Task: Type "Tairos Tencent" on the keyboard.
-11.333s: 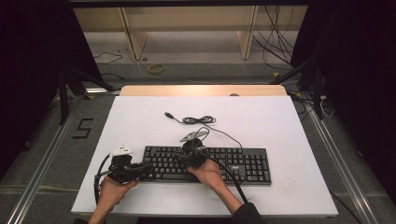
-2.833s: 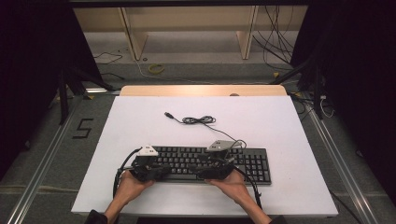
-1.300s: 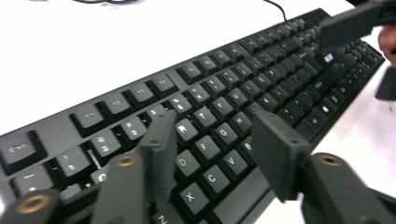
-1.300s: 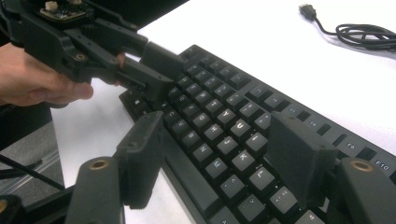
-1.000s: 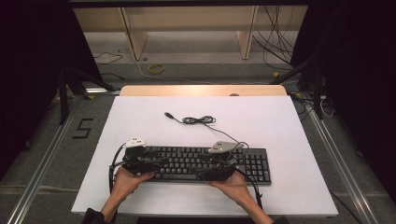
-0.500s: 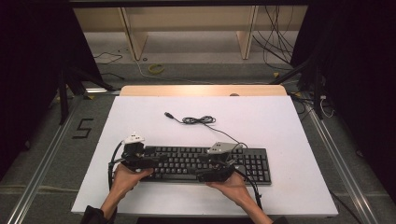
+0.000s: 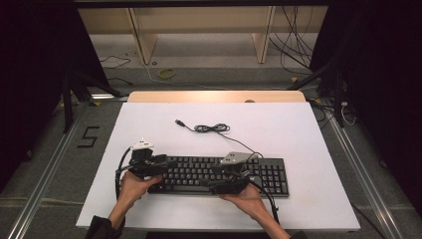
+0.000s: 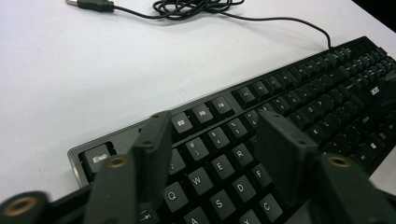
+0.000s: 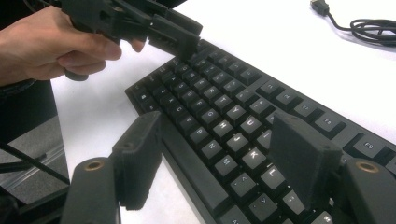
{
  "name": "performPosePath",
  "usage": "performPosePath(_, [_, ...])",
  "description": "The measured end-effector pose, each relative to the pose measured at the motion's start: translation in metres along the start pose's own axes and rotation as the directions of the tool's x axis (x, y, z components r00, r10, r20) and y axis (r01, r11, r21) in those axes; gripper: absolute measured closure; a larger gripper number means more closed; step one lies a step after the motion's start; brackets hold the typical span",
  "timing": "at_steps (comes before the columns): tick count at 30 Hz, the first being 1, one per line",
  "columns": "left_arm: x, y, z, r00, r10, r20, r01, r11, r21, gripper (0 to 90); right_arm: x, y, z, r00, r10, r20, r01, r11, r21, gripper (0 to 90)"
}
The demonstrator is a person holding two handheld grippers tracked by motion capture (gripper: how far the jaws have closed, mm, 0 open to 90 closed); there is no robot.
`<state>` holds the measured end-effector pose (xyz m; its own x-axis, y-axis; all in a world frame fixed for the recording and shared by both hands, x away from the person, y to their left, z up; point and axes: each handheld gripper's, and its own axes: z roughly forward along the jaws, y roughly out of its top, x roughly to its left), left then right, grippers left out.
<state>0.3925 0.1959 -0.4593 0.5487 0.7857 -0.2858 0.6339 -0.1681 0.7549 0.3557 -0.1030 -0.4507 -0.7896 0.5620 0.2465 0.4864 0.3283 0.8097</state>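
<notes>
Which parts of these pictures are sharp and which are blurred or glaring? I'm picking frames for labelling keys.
Left gripper view: the keyboard legends near the fingers read clearly, the far keys soften, and the fingers' near ends are blurred. Right gripper view: middle keys are sharp; the white table is bright, nearly washed out. High view: even light, dark surroundings, keys too small to read.

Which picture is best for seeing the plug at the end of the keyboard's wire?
The left gripper view: the USB plug lies big and sharp at the top, its metal tip showing, on the white table. The high view shows the plug tiny, beyond the keyboard. The right gripper view has it at the top edge, partly cropped.
</notes>
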Motion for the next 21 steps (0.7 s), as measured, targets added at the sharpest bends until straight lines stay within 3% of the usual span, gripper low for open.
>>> performPosePath(8, [-0.001, 0.001, 0.006, 0.9993, 0.035, 0.007, -0.036, 0.9989, 0.03, 68.2, 0.001, 0.0, 0.001, 1.0, -0.005, -0.001, 0.005, 1.0, 0.001, 35.4])
performPosePath(21, [-0.008, -0.003, 0.016, 0.9953, 0.096, 0.016, -0.097, 0.9884, 0.117, 89.2, 0.0, 0.0, 0.001, 1.0, -0.004, -0.002, 0.004, 1.0, 0.003, 35.4])
